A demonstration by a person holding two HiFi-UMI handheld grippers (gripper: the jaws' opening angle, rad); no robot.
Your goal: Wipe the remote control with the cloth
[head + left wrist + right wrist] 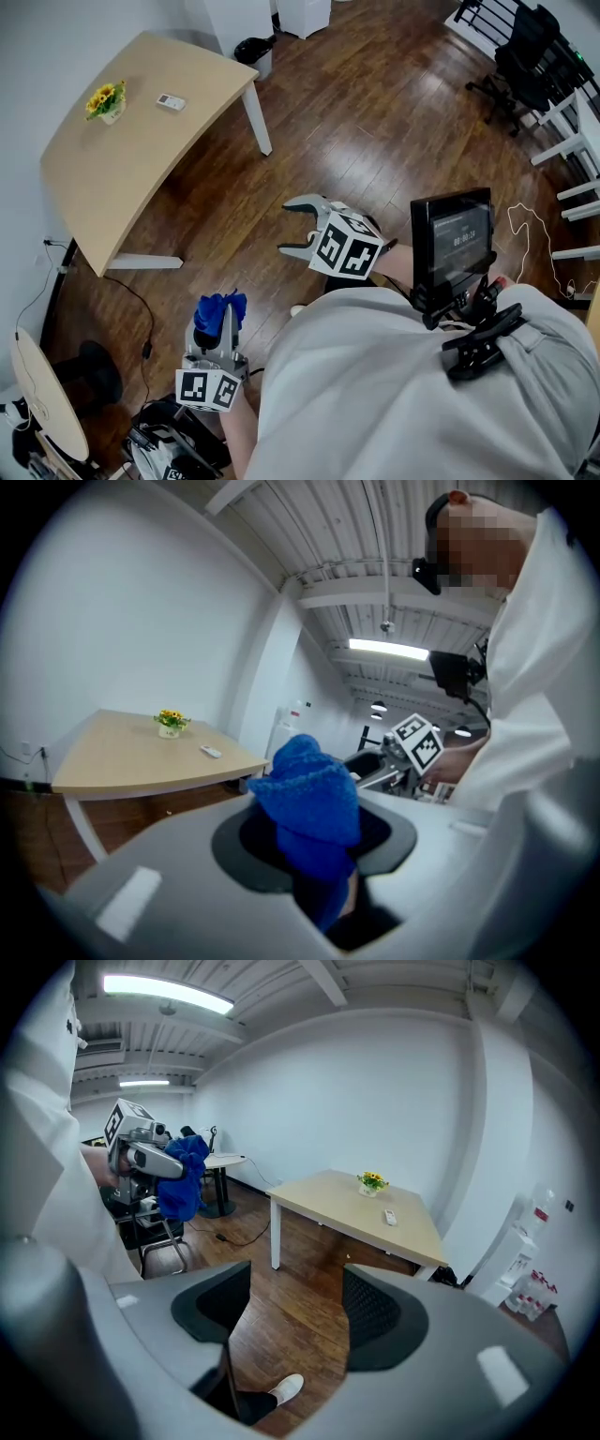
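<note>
A small white remote control [172,103] [211,752] [390,1217] lies on the light wooden table [122,178], far from both grippers. My left gripper [217,323] [314,832] is shut on a bunched blue cloth [218,309] [311,803] [183,1190], held low near my body over the floor. My right gripper [298,228] [286,1312] stands open with nothing between its jaws, out in front of me above the wooden floor.
A small pot of yellow flowers [106,101] [372,1183] stands near the remote. A black bin [253,49] sits past the table's far corner. A round side table [42,394] and cables lie at the left. Black office chairs [525,52] stand at the far right.
</note>
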